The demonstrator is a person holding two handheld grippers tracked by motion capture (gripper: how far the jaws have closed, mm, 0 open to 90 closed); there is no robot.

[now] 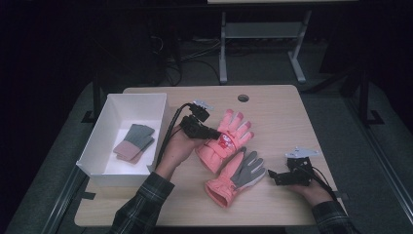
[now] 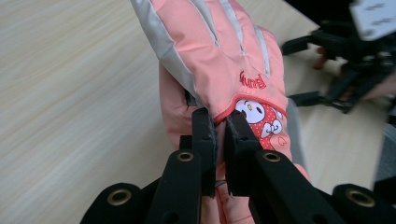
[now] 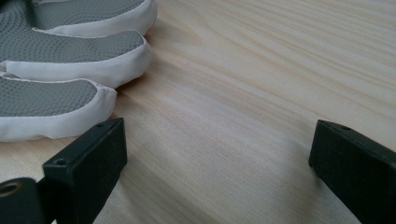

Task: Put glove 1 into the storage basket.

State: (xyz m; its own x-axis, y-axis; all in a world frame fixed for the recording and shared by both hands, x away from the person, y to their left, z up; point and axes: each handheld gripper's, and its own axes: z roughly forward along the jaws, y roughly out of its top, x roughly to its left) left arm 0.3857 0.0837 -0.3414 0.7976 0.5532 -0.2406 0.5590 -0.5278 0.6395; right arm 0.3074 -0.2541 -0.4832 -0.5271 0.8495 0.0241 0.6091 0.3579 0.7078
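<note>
Two pink ski gloves lie on the wooden table. The back-up glove with a cartoon patch is pinched by my left gripper, which is shut on a fold of its fabric. The other glove lies palm up nearer the front, its grey fingers edged in white. My right gripper rests open on the table just right of those fingers, with nothing between its jaws.
A white box at the table's left holds a small grey and pink glove. A round cable hole sits near the far edge. Bare table lies right of the gloves.
</note>
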